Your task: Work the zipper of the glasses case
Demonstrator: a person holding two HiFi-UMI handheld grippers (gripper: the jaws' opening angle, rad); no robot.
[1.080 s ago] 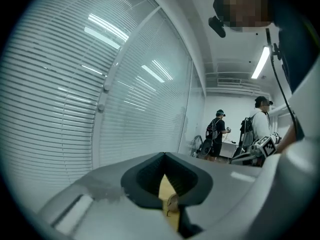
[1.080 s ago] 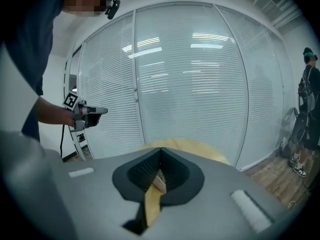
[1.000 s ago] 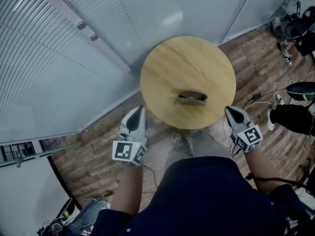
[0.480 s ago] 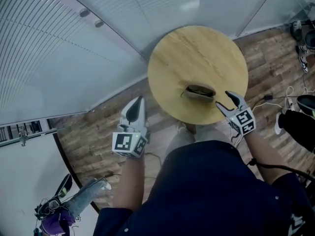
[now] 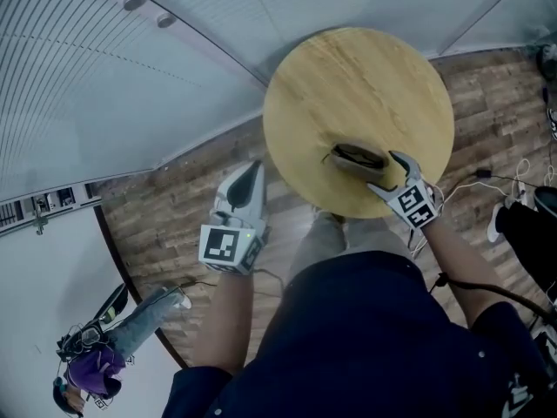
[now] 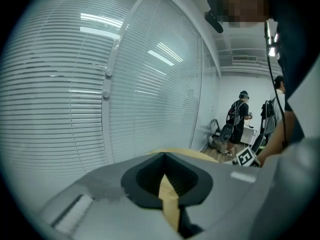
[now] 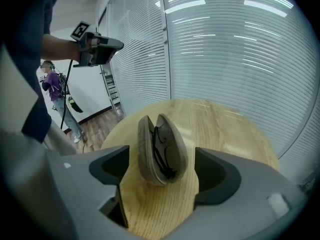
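Two grippers, two jobs. Your left gripper [image 5: 246, 184] hangs short of the glasses case [image 5: 359, 157], out past the edge of the round surface [image 5: 348, 85], jaws pressed together on nothing, probably waiting to steady it. Your right gripper [image 5: 385, 171] sits at the near end of the glasses case with its jaws opening. They touch nothing yet, likely lining up a pinch. Beyond it, the glasses case lies gaping, glasses [image 7: 159, 146] showing inside.
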